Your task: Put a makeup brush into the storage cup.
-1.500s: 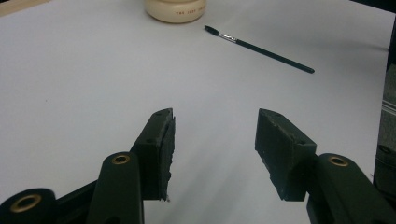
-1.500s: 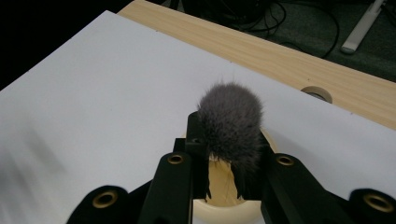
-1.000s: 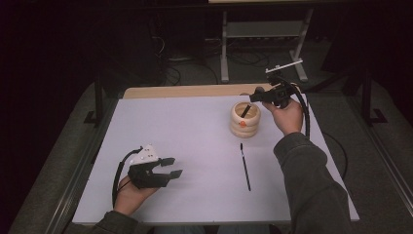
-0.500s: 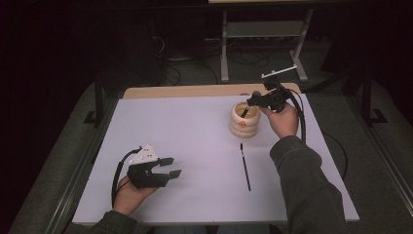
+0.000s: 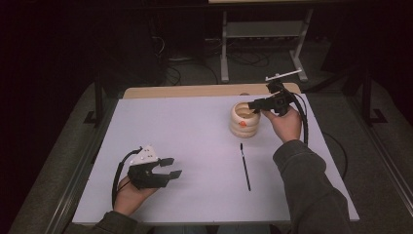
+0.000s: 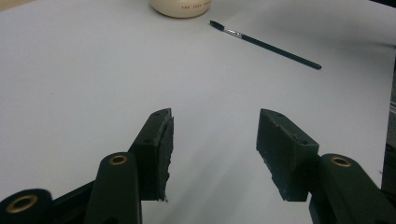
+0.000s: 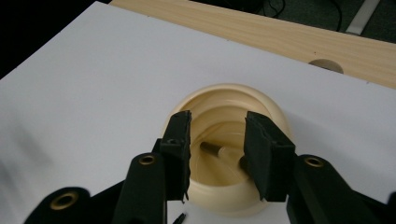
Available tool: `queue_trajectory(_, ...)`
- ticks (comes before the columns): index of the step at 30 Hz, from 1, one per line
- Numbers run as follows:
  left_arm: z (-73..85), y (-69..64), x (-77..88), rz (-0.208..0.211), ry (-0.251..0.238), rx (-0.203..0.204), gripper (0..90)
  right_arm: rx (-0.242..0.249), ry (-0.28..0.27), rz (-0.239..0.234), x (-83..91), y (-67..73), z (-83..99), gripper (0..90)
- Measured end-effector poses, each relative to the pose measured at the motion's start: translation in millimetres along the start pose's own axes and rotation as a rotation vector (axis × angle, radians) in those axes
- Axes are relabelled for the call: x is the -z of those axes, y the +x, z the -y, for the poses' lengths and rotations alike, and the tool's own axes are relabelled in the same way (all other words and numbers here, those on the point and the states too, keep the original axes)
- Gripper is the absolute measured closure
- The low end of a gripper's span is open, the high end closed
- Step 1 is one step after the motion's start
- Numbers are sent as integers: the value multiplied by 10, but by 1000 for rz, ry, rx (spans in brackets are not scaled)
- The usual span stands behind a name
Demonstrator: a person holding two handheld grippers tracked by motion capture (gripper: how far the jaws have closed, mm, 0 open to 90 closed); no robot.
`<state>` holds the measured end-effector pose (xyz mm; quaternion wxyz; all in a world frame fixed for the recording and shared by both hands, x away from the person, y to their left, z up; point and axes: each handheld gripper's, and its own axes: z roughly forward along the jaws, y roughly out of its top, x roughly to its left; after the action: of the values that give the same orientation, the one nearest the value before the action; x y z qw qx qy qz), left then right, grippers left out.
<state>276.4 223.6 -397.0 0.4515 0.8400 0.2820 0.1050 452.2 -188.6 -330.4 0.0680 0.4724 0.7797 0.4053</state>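
Over the mouth of the cream ribbed pot (image 5: pixel 245 119), at the far right of the white table (image 5: pixel 185 141), the right gripper (image 5: pixel 257 104) hangs with its jaws parted; they have just been opening, and nothing sits between the pads. A slim pen-like item (image 7: pixel 219 150) lies inside the pot below them. Near the front left, the left gripper (image 5: pixel 170 167) rests in the person's hand just above the surface, jaws apart and empty. A black paintbrush (image 5: pixel 245 166) lies on the table just in front of the pot.
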Motion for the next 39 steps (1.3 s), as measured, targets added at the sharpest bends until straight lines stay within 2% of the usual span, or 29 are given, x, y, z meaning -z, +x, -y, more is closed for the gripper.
queue_trajectory(5,1,-5,1,-2,-3,3,454,-5,-10,3,70,7,56,513)
queue_trajectory(7,2,-5,1,-2,-3,4,454,6,-15,4,100,5,90,494)
queue_trajectory(14,4,-6,-3,-2,-1,6,450,-7,-19,-19,197,11,221,445)
queue_trajectory(17,4,-5,-1,-4,-1,7,448,12,-19,-24,231,25,274,432)
queue_trajectory(25,0,-12,-5,-2,-2,6,446,37,-21,-34,329,94,378,407)
queue_trajectory(32,-2,-12,-4,0,-3,6,445,58,-20,-34,409,226,469,373)
queue_trajectory(39,-5,-20,-6,-1,-9,6,445,83,-8,-29,407,322,527,361)
